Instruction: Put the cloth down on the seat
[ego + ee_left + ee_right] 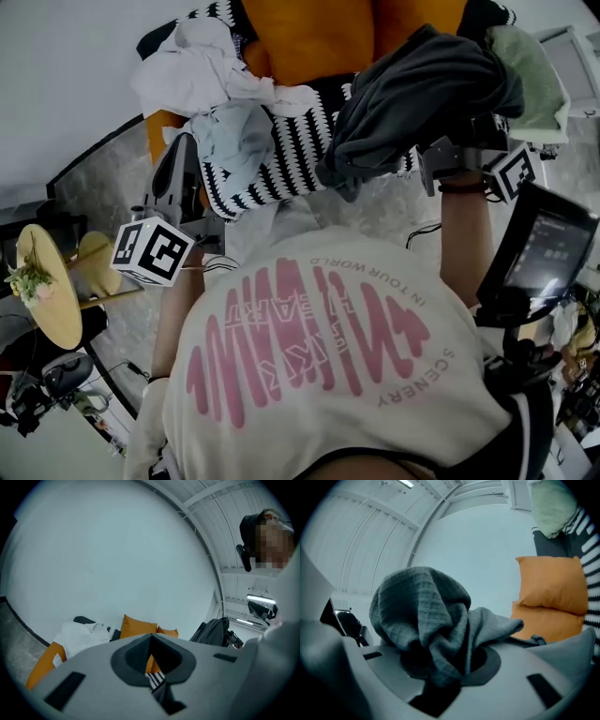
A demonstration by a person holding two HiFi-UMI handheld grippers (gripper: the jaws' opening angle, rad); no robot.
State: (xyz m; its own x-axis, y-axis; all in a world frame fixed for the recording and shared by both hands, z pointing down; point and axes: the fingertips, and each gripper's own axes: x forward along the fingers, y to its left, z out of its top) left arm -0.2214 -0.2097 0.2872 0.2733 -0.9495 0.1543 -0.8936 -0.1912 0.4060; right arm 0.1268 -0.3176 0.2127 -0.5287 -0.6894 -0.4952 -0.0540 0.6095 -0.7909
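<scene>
An orange sofa (309,42) is seen from above, past the wearer's pale T-shirt. Its seat is draped with a black-and-white striped throw (291,155). A loose pile of pale garments (202,84) lies on the throw's left part, and a pale green item (530,75) sits at the far right.

A dark grey cloth (412,103) is held in the air over the right side of the seat. It is bunched, and its lower folds hang near the throw's front edge. The right gripper (450,667) is clamped on this cloth, and a thick wad of the weave is packed between its jaws. The left gripper (151,660) is held beside the pale pile; its jaws are together and nothing is carried in them.

Several risks can be judged from here:

- The cloth may be let go too near the front edge, so that it slides off onto the floor.
- It may land on the pale pile or the green item instead of on open seat.
- Because the wad is seated deep, a fold may stay caught when the jaws part, and the cloth may be dragged back up.
- The pale garments could be snagged by the left gripper.
</scene>
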